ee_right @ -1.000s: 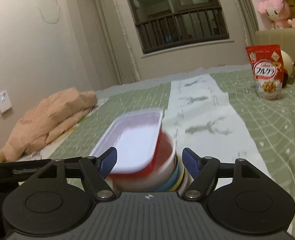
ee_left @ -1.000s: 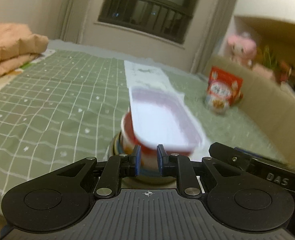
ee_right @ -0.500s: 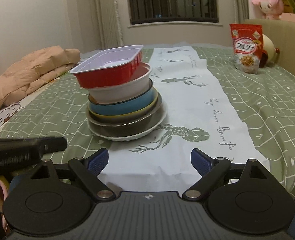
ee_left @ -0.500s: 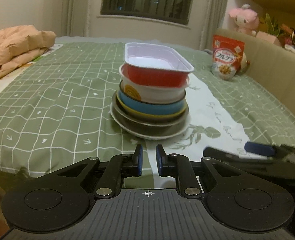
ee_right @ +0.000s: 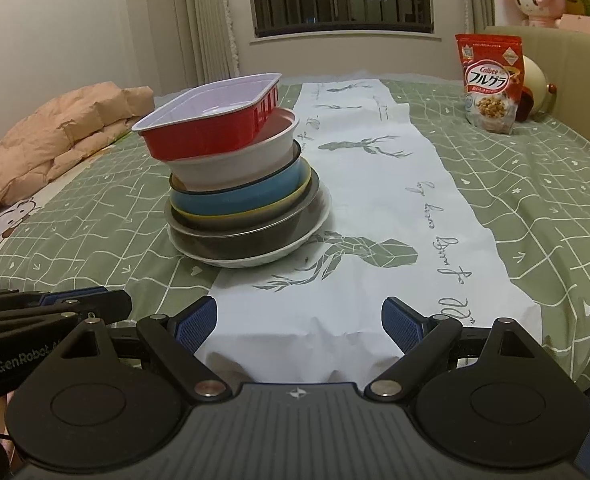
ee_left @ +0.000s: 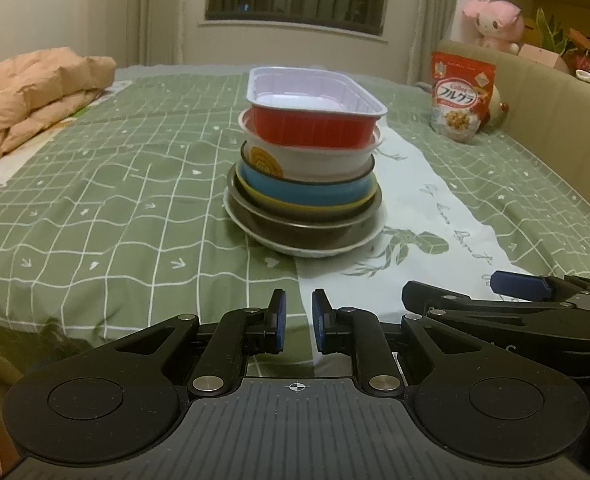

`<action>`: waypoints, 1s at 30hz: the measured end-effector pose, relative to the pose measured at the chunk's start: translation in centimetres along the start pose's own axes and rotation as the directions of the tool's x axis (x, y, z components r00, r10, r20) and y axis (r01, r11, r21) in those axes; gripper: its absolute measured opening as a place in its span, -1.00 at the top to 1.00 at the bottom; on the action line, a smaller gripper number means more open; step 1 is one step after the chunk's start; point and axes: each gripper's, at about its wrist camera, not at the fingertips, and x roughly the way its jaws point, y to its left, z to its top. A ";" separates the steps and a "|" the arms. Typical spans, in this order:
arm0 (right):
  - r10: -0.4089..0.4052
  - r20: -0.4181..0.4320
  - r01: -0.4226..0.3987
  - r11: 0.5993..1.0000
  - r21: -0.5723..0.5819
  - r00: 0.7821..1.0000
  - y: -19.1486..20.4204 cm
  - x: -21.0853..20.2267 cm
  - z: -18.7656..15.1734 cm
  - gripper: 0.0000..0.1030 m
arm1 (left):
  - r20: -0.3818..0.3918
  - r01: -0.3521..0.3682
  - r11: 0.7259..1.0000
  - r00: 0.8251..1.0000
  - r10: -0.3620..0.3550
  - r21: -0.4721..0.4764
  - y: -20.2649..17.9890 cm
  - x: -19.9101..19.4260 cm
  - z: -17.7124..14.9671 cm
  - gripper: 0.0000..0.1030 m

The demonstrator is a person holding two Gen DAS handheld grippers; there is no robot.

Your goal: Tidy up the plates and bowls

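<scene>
A stack of dishes stands on the green checked cloth. A red tray [ee_left: 315, 130] with a white inside lies crooked on top. Under it come a white bowl [ee_left: 315, 158], a blue bowl [ee_left: 307, 192], a dark pan [ee_left: 303, 232] and a white plate [ee_left: 307, 250]. My left gripper [ee_left: 297, 320] is shut with nothing between its pads, well short of the stack near the cloth's front edge. My right gripper [ee_right: 299, 326] stands open and empty over the white runner [ee_right: 375, 200], with the red tray [ee_right: 207, 136] ahead to its left. Neither gripper touches the stack.
A red cereal bag [ee_left: 461, 98] stands at the far right by a beige padded edge [ee_left: 555, 96]. On the far left lies a folded peach duvet [ee_left: 31, 92]. A pink plush toy [ee_left: 495, 20] sits on the ledge behind. Green cloth lies bare around the stack.
A second ago the red tray was blurred right at both grippers above the stack. Now it rests on top, both grippers have drawn back and lower, and the right jaws have widened.
</scene>
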 end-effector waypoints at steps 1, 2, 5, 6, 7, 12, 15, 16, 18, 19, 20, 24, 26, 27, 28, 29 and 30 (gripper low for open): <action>0.001 -0.001 -0.001 1.000 0.000 1.000 0.0 0.0 0.0 -0.75 | -0.003 0.001 1.000 1.000 -0.001 -0.001 0.0 0.0 0.0 0.65; 0.001 -0.001 -0.001 1.000 -0.001 1.000 0.0 0.0 -0.1 -0.75 | -0.005 0.001 1.000 1.000 -0.001 -0.003 0.0 0.1 -0.1 0.65; 0.003 -0.007 -0.003 1.000 -0.001 1.000 0.0 0.1 -0.1 -0.75 | -0.008 0.003 1.000 1.000 -0.003 -0.009 0.0 0.0 -0.1 0.65; 0.004 -0.009 -0.004 1.000 0.000 1.000 0.0 0.2 -0.1 -0.75 | -0.007 0.003 1.000 1.000 -0.003 -0.010 0.1 0.0 -0.1 0.65; 0.005 -0.011 -0.005 1.000 0.001 1.000 0.0 0.2 -0.1 -0.75 | -0.007 0.004 1.000 1.000 -0.004 -0.010 0.1 -0.1 -0.1 0.65; 0.005 -0.007 -0.005 1.000 -0.002 1.000 0.0 0.1 -0.1 -0.75 | -0.008 0.008 1.000 1.000 -0.008 -0.014 0.1 -0.1 -0.2 0.65; 0.005 -0.002 -0.005 1.000 -0.003 1.000 0.1 0.0 -0.1 -0.75 | -0.007 0.010 1.000 1.000 -0.010 -0.017 0.1 -0.2 -0.2 0.65; 0.005 0.000 -0.005 1.000 -0.003 1.000 0.2 -0.1 -0.1 -0.75 | -0.007 0.010 1.000 1.000 -0.010 -0.018 0.2 -0.2 -0.1 0.65; 0.006 0.003 -0.006 1.000 -0.005 1.000 0.2 -0.2 -0.1 -0.75 | -0.007 0.010 1.000 1.000 -0.010 -0.020 0.2 -0.2 -0.1 0.65; 0.006 0.004 -0.006 1.000 -0.005 1.000 0.2 -0.2 -0.1 -0.75 | -0.007 0.011 1.000 1.000 -0.011 -0.020 0.2 -0.2 -0.1 0.65; 0.006 0.004 -0.006 1.000 -0.005 1.000 0.2 -0.2 -0.1 -0.75 | -0.006 0.012 1.000 1.000 -0.012 -0.021 0.2 -0.3 -0.1 0.65; 0.005 0.006 -0.005 1.000 -0.005 1.000 0.1 -0.3 -0.1 -0.75 | -0.003 0.013 1.000 1.000 -0.013 -0.023 0.2 -0.4 -0.1 0.65; 0.006 0.010 -0.006 1.000 -0.004 1.000 0.1 -0.4 -0.1 -0.75 | -0.001 0.013 1.000 1.000 -0.013 -0.025 0.2 -0.4 -0.1 0.65; 0.006 0.012 -0.006 1.000 -0.004 1.000 0.2 -0.5 -0.1 -0.75 | 0.000 0.014 1.000 1.000 -0.014 -0.027 0.2 -0.5 -0.1 0.65; 0.007 0.014 -0.007 1.000 -0.003 1.000 0.2 -0.5 -0.1 -0.75 | 0.002 0.015 0.999 1.000 -0.015 -0.028 0.3 -0.5 -0.1 0.65; 0.007 0.016 -0.007 1.000 -0.003 1.000 0.2 -0.6 -0.1 -0.75 | 0.004 0.017 0.999 1.000 -0.017 -0.030 0.3 -0.6 -0.1 0.65; 0.008 0.017 -0.008 1.000 -0.004 1.000 0.2 -0.6 -0.1 -0.75 | 0.006 0.020 0.999 1.000 -0.019 -0.030 0.3 -0.6 -0.1 0.65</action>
